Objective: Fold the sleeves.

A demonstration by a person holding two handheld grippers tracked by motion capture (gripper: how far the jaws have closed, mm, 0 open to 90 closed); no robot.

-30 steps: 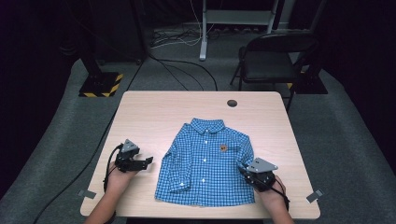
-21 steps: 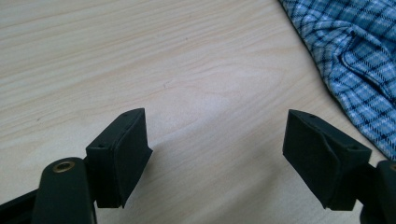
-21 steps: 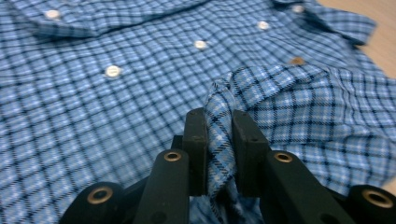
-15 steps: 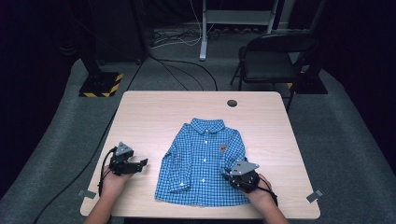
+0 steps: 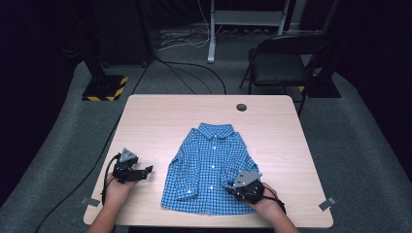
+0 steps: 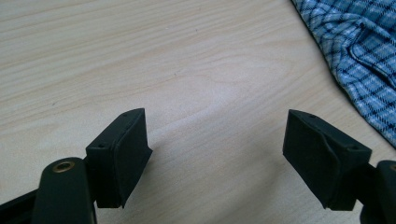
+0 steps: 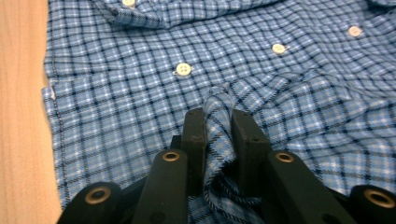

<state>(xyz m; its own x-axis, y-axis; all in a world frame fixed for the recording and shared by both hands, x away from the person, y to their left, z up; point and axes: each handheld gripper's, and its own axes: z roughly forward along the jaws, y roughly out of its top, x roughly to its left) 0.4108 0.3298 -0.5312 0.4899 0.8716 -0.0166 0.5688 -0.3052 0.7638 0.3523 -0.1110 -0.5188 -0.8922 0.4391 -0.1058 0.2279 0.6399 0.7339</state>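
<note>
Blue-and-white checked cotton is what the shirt [image 5: 210, 170] is made of; it is laid flat, buttoned front up, on the near half of the pale wooden table [image 5: 165, 116], with its collar turned toward the far edge and its hem toward the person. The right gripper [image 5: 239, 187] is seen in the high view over the shirt's lower corner on the person's right, near the hem; in the right gripper view [image 7: 218, 140] a raised fold of the checked cloth is pinched between the two black jaws, which are pressed close against it from both sides, and white buttons [image 7: 184, 69] are seen in a row beyond the fold. The left gripper [image 5: 144, 171] is held by the left hand [image 5: 116, 190] on bare wood, just beside the shirt's left sleeve but apart from it; its jaws are spread wide in the left gripper view [image 6: 217, 144], with nothing but wood grain between the pads, and the shirt's edge [image 6: 359, 56] is seen at the upper right of that view. A dark round hole [image 5: 241, 107] is set in the tabletop near the far edge; a black chair [image 5: 282, 63] is placed on the grey floor beyond the table.
</note>
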